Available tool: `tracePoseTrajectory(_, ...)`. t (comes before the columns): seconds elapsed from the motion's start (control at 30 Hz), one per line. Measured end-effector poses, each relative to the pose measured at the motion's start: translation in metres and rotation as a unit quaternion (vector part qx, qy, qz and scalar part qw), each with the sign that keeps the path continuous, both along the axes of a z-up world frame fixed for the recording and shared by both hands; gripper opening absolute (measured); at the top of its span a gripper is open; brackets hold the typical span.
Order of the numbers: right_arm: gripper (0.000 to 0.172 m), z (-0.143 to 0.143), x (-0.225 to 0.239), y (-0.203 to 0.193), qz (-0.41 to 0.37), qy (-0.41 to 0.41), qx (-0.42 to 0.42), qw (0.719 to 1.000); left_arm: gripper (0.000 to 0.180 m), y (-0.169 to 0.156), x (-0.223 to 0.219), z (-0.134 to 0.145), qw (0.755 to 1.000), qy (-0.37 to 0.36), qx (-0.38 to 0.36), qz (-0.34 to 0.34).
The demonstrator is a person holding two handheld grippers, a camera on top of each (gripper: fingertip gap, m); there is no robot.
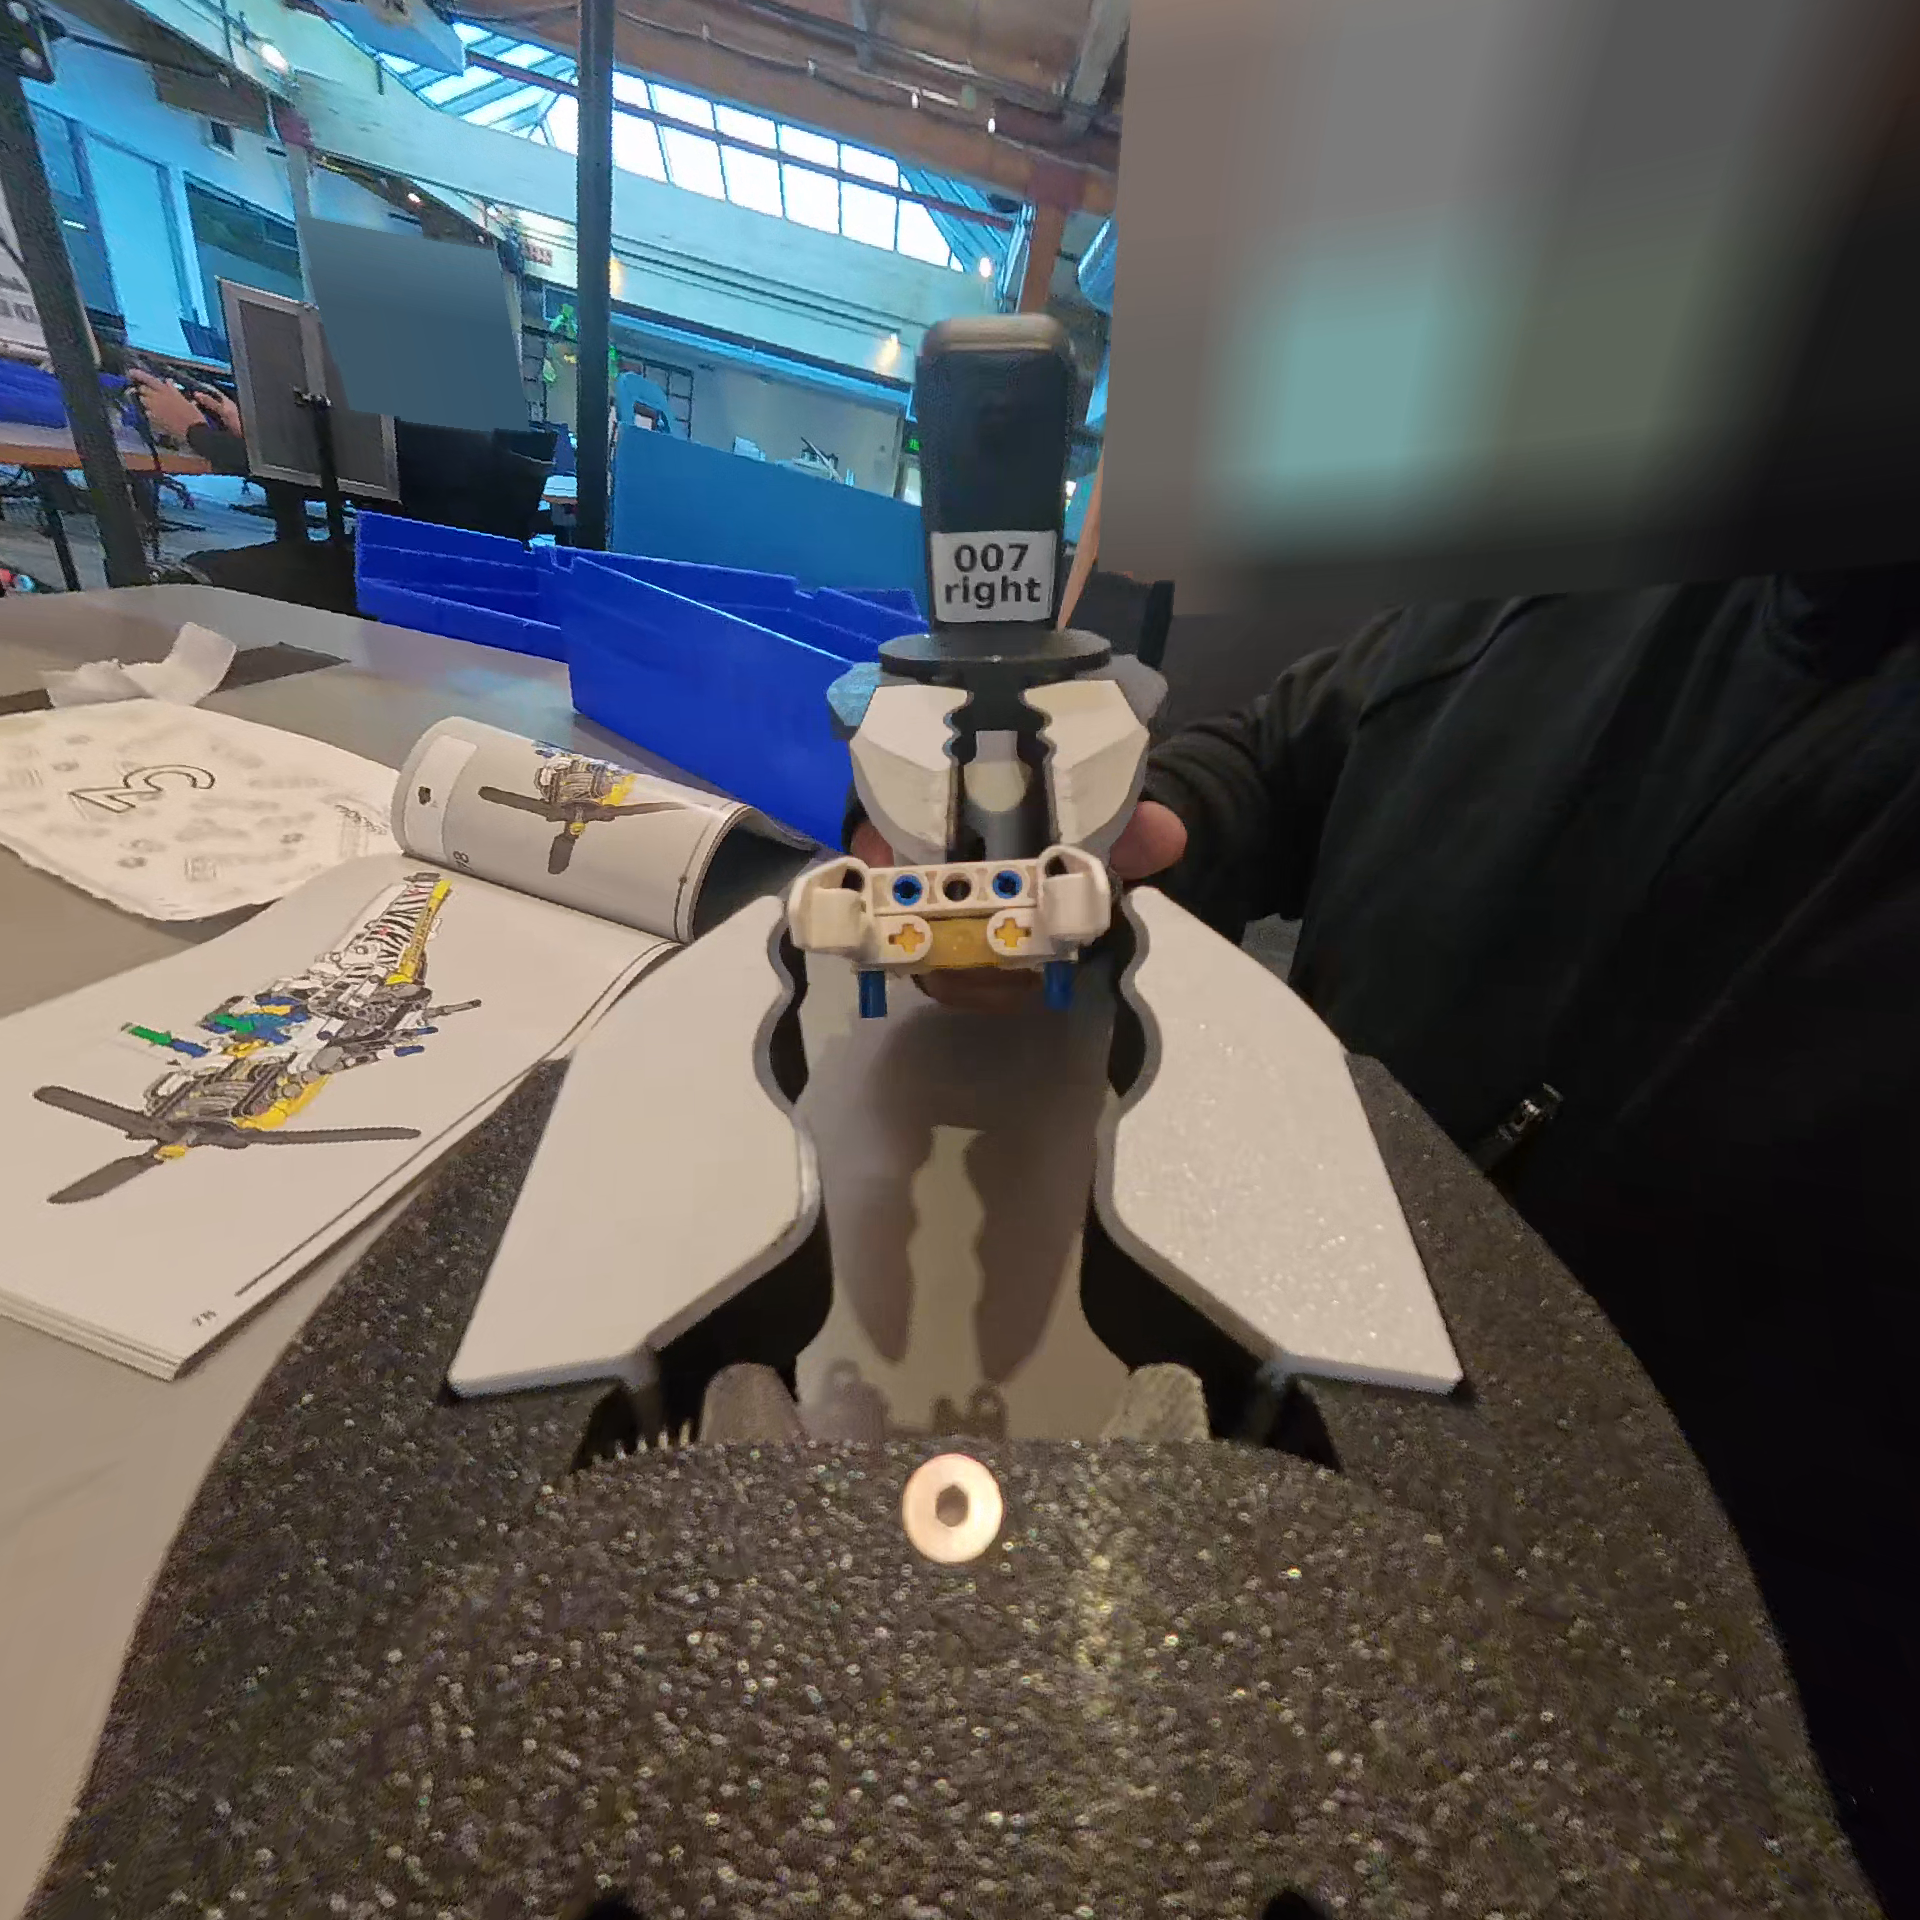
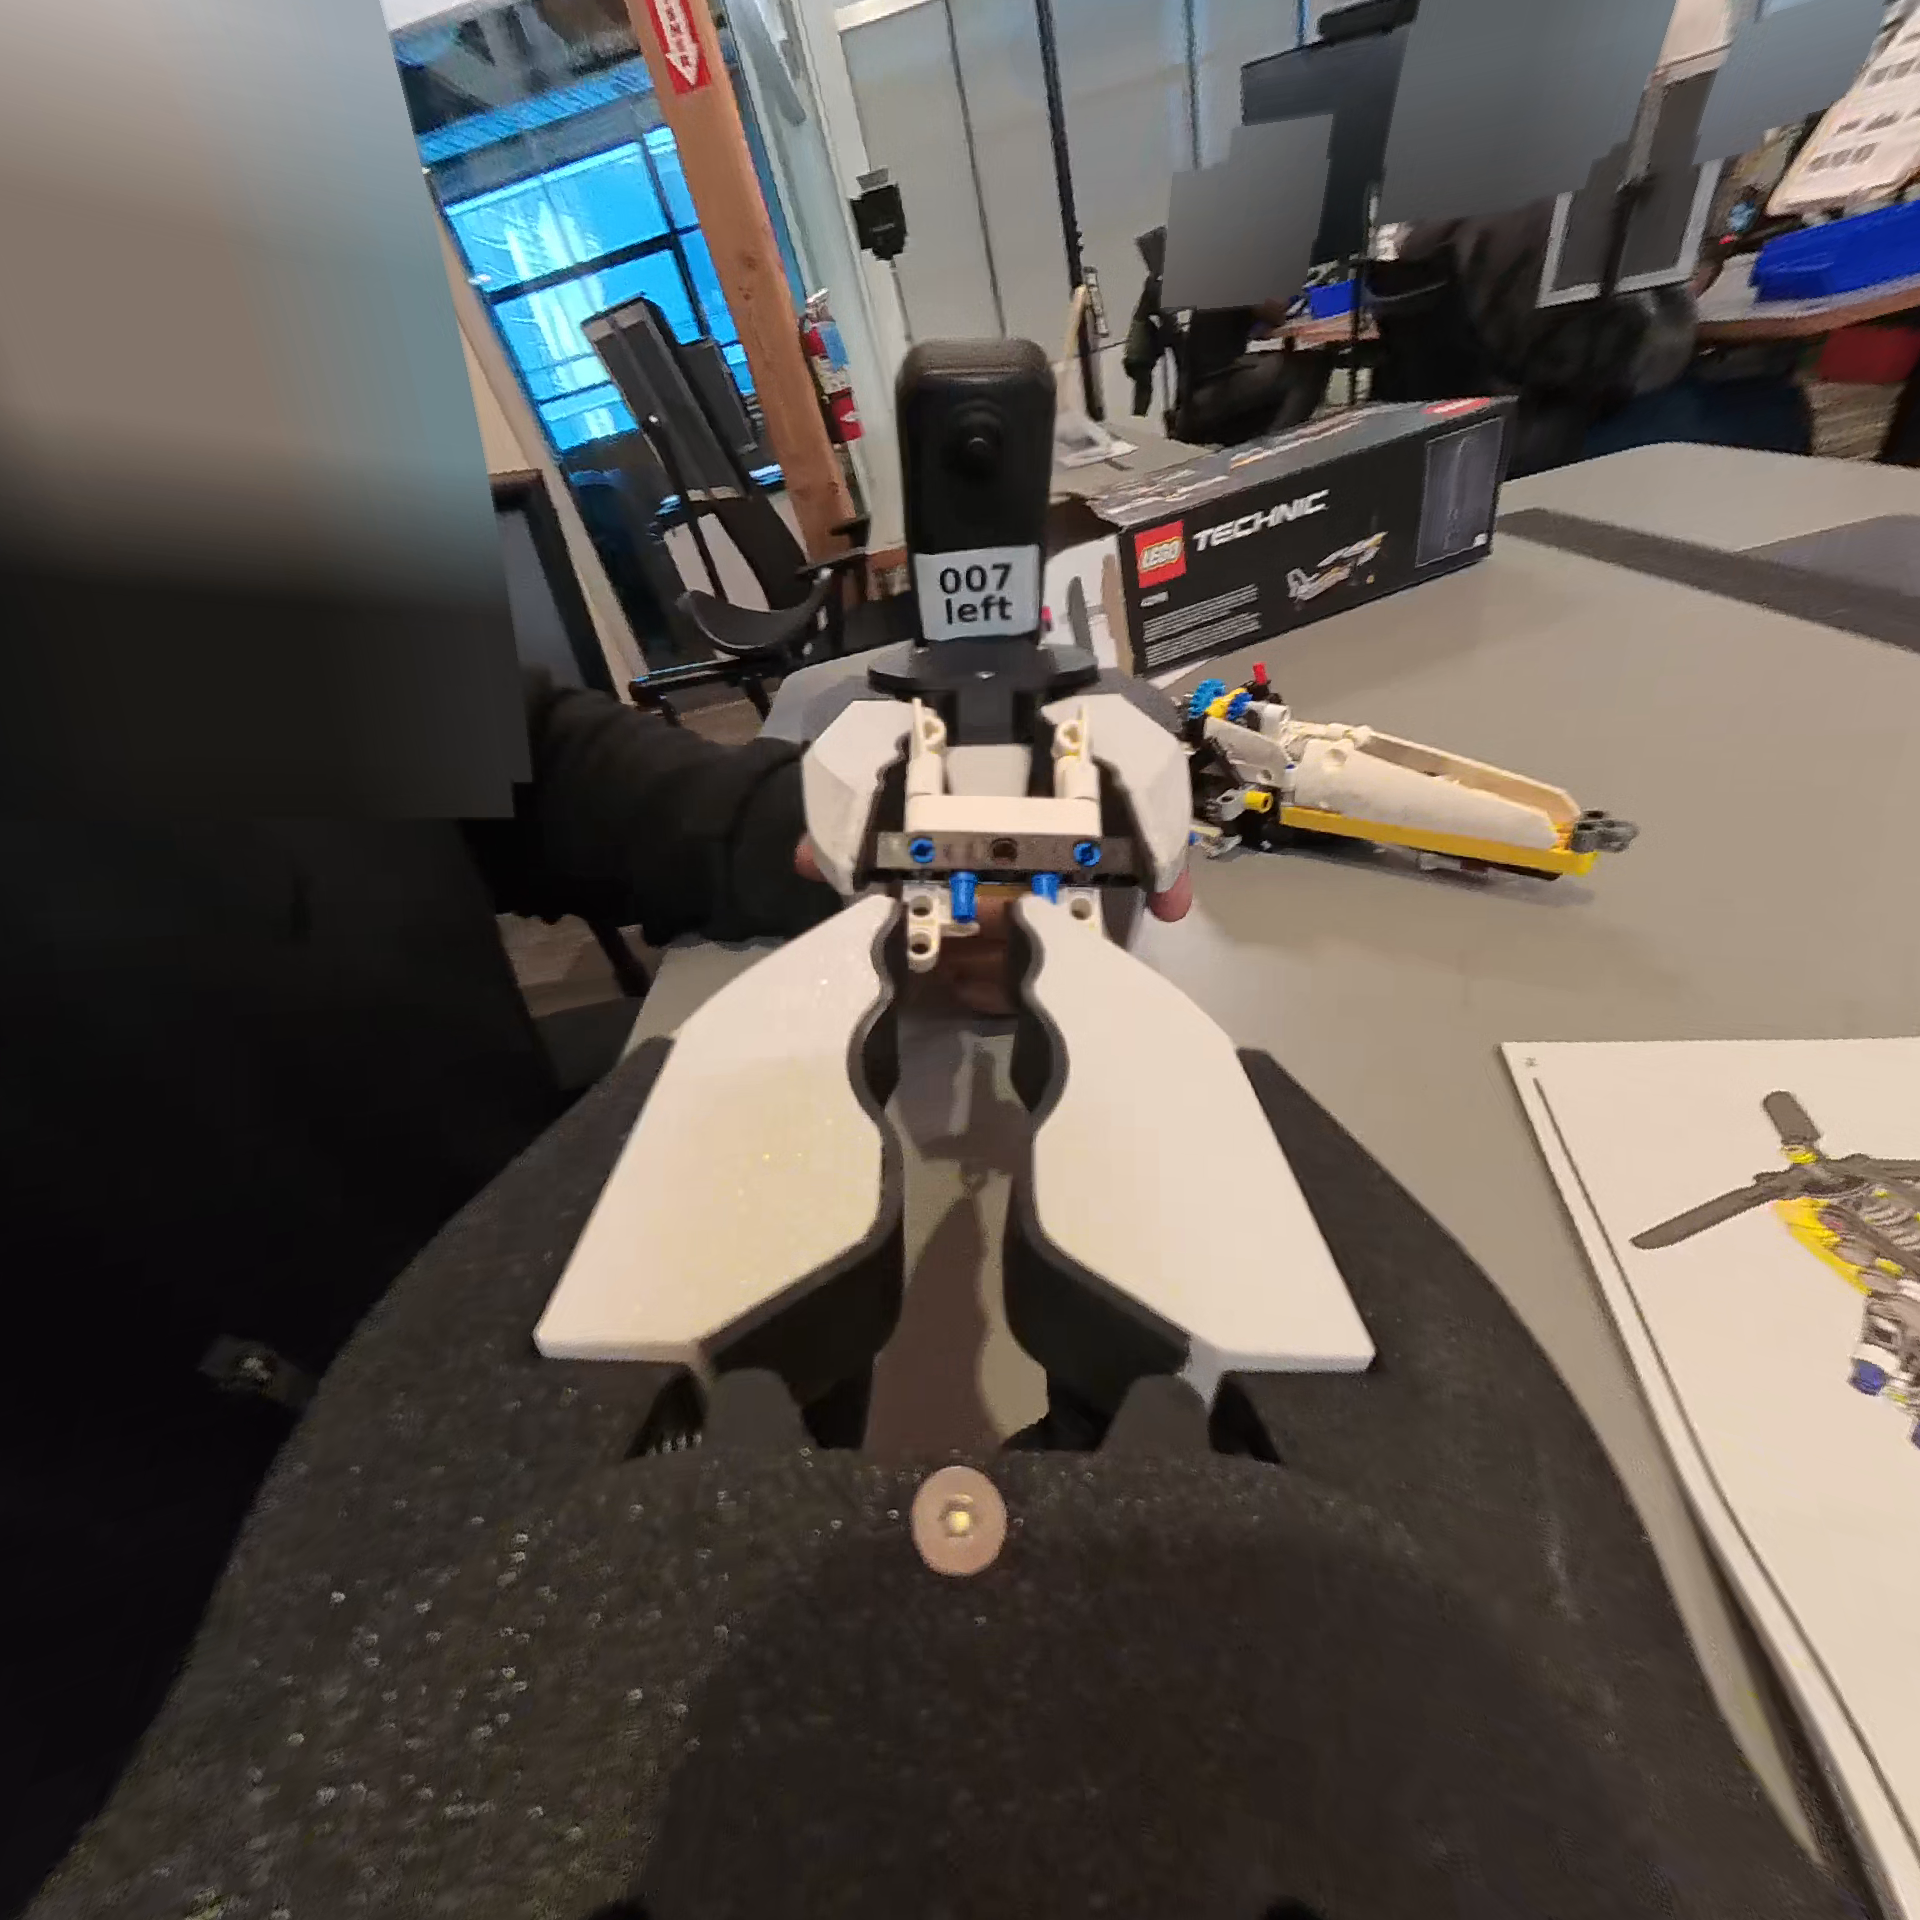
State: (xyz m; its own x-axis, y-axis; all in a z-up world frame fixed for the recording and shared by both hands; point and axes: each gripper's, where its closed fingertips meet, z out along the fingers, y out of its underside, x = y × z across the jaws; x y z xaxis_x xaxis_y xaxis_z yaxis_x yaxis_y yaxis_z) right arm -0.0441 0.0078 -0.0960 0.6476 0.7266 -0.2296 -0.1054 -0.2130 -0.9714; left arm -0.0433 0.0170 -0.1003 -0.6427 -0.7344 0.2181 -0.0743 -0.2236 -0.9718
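A small brick assembly (image 1: 951, 914), white with blue pins and yellow parts, is held in the air between the two grippers, which face each other. My left gripper (image 1: 956, 920) is shut on it, with a pad against each end. In the right wrist view a grey beam of the assembly (image 2: 997, 852) spans the left gripper's fingers. My right gripper (image 2: 956, 920) has its jaws narrow at the assembly's underside. A blue pin (image 2: 961, 891) and a white holed piece (image 2: 920, 935) stand between its tips. Space shows beside the pin, so nothing is clamped.
An open instruction booklet (image 1: 260, 1091) lies on the grey table (image 2: 1558, 987) and also shows in the right wrist view (image 2: 1766, 1299). Blue bins (image 1: 707, 644) stand behind. A partly built yellow and white plane model (image 2: 1403, 800) and a black box (image 2: 1309, 540) lie farther off. A person in dark clothing (image 1: 1558, 831) holds the grippers. My left and right fingertips are right by each other.
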Motion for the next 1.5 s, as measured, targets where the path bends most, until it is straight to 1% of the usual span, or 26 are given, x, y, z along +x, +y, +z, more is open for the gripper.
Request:
tracePoseTrajectory(0.07, 0.015, -0.003, -0.002, -0.003, 0.015, 0.000, -0.006, 1.000, 0.058, -0.002, 0.002, -0.002, 1.000, -0.003, 0.020, 0.000)
tracePoseTrajectory(0.23, 0.014, -0.011, -0.009, -0.005, 0.021, -0.031, -0.010, 0.999, 0.058, -0.011, 0.004, -0.008, 0.998, 0.000, 0.057, -0.016)
tracePoseTrajectory(0.27, 0.011, -0.012, -0.010, -0.005, 0.021, -0.036, -0.011, 0.999, 0.058, -0.013, 0.003, -0.009, 0.998, 0.000, 0.063, -0.020)
tracePoseTrajectory(0.37, 0.005, -0.016, -0.012, -0.006, 0.026, -0.041, -0.014, 0.999, 0.058, -0.016, 0.002, -0.010, 0.997, -0.003, 0.071, -0.025)
tracePoseTrajectory(0.5, 0.004, -0.018, -0.016, -0.009, 0.044, -0.045, -0.012, 0.998, 0.058, -0.020, -0.002, -0.011, 0.996, -0.008, 0.082, -0.041)
tracePoseTrajectory(0.57, 0.004, -0.019, -0.015, -0.009, 0.039, -0.057, -0.005, 0.998, 0.058, -0.019, -0.001, -0.011, 0.996, -0.007, 0.088, -0.034)
tracePoseTrajectory(0.67, 0.004, -0.018, -0.013, -0.006, 0.019, -0.066, 0.003, 0.998, 0.057, -0.016, 0.000, -0.010, 0.996, -0.008, 0.085, -0.022)
tracePoseTrajectory(0.77, 0.004, -0.017, -0.012, -0.006, 0.005, -0.059, 0.008, 0.998, 0.056, -0.015, 0.000, -0.009, 0.997, -0.007, 0.078, -0.022)
tracePoseTrajectory(0.8, 0.004, -0.016, -0.012, -0.006, 0.001, -0.055, 0.011, 0.998, 0.052, -0.013, -0.001, -0.009, 0.997, -0.006, 0.074, -0.022)
tracePoseTrajectory(0.83, 0.004, -0.016, -0.010, -0.005, -0.008, -0.055, 0.013, 0.998, 0.042, -0.012, -0.003, -0.006, 0.998, -0.012, 0.063, -0.027)
tracePoseTrajectory(1.03, 0.004, -0.019, -0.009, -0.006, -0.012, -0.062, 0.013, 0.998, 0.041, -0.011, -0.002, -0.008, 0.998, -0.004, 0.061, -0.026)
tracePoseTrajectory(1.3, 0.004, -0.019, -0.008, -0.007, -0.003, -0.038, 0.005, 0.999, 0.041, -0.011, -0.002, -0.008, 0.998, -0.003, 0.063, -0.024)
tracePoseTrajectory(1.5, 0.004, -0.018, -0.007, -0.007, -0.014, -0.040, 0.013, 0.999, 0.040, -0.010, -0.002, -0.007, 0.998, 0.001, 0.056, -0.025)
